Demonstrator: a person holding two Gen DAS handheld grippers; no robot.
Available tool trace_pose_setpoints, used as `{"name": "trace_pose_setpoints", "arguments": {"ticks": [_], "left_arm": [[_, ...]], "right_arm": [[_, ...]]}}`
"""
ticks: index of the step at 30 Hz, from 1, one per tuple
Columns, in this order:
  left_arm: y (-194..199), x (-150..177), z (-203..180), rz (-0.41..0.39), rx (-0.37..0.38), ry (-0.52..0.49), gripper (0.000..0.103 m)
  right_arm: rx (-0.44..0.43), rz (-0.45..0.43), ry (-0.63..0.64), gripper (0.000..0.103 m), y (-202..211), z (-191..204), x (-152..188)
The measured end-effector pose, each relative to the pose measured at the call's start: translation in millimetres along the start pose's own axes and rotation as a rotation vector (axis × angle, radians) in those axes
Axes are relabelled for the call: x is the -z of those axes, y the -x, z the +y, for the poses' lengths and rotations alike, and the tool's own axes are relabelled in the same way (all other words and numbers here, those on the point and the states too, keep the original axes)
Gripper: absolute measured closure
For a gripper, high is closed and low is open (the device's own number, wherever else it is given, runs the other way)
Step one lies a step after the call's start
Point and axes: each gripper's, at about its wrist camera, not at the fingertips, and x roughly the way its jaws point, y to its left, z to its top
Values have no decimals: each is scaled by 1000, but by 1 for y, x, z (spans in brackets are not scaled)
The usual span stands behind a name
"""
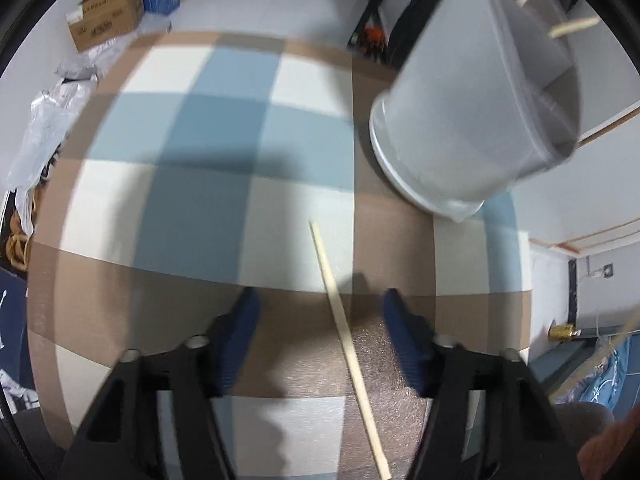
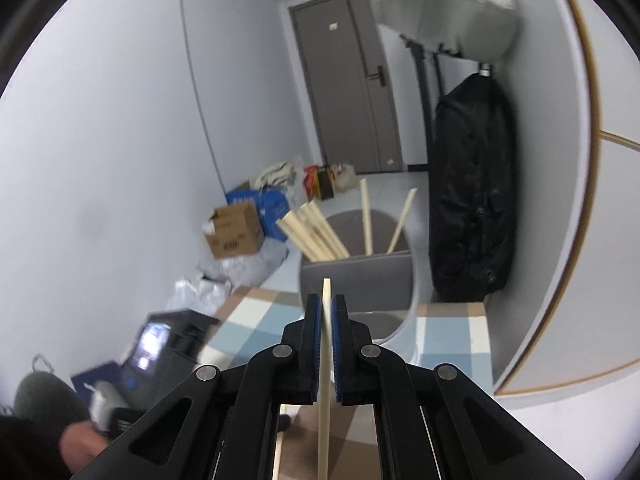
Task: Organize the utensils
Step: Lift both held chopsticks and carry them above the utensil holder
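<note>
While right tongs clench 1 chopstick, left tongs (released) straddle another chopstick near the holder.

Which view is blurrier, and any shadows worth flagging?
Left wrist: motion smear on the checked tablecloth and grey holder; dark gripper shadow beside the loose chopstick. Right wrist: centre sharper, held chopstick crisp, lower-left edge smeared.

Right gripper clamped, left apart
</note>
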Motion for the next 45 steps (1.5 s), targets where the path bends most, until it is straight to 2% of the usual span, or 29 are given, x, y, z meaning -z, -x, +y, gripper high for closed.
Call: {"name": "trace_pose_setpoints", "arguments": {"ticks": [1, 2, 4, 5, 7, 8, 9, 12, 15, 20, 24, 29, 33, 39, 45], "left_arm": [[0, 1, -4, -3, -24, -13, 54], [-2, 0, -8, 9, -33, -18, 63], [-3, -1, -12, 10, -73, -5, 66], [-3, -1, -13, 7, -108, 1, 71], [-3, 0, -15, -4, -165, 1, 87], [-3, 0, -15, -13, -185, -2, 99], [-2, 0, -12, -22, -173, 3, 101], [3, 4, 2, -60, -122, 44, 102], [17, 9, 14, -138, -114, 55, 102], [54, 22, 27, -269, -43, 65, 102], [78, 26, 25, -344, 10, 68, 102], [115, 29, 0, -485, 108, 88, 102], [127, 12, -15, -569, 135, 17, 103], [130, -5, -7, -605, 142, -52, 103], [150, 1, -16, -629, 145, -110, 103]], "right_arm": [[1, -10, -16, 99, 3, -4, -1], [1, -16, -24, 99, 6, -6, -2], [3, -35, -31, 99, 11, -9, -5], [0, -43, -33, 99, 12, -9, -6], [-2, -64, -29, 99, 18, -9, -9], [-4, -74, -31, 99, 21, -9, -10], [-6, -79, -34, 99, 21, -11, -9], [-6, -90, -45, 99, 26, -15, -10], [-4, -95, -57, 99, 27, -19, -10], [-2, -115, -61, 99, 32, -18, -12], [-6, -125, -75, 99, 33, -19, -14], [-20, -138, -88, 99, 34, -20, -23], [-25, -164, -83, 99, 36, -19, -36], [-31, -182, -87, 99, 37, -18, -47], [-34, -202, -76, 99, 39, -16, -57]]}}
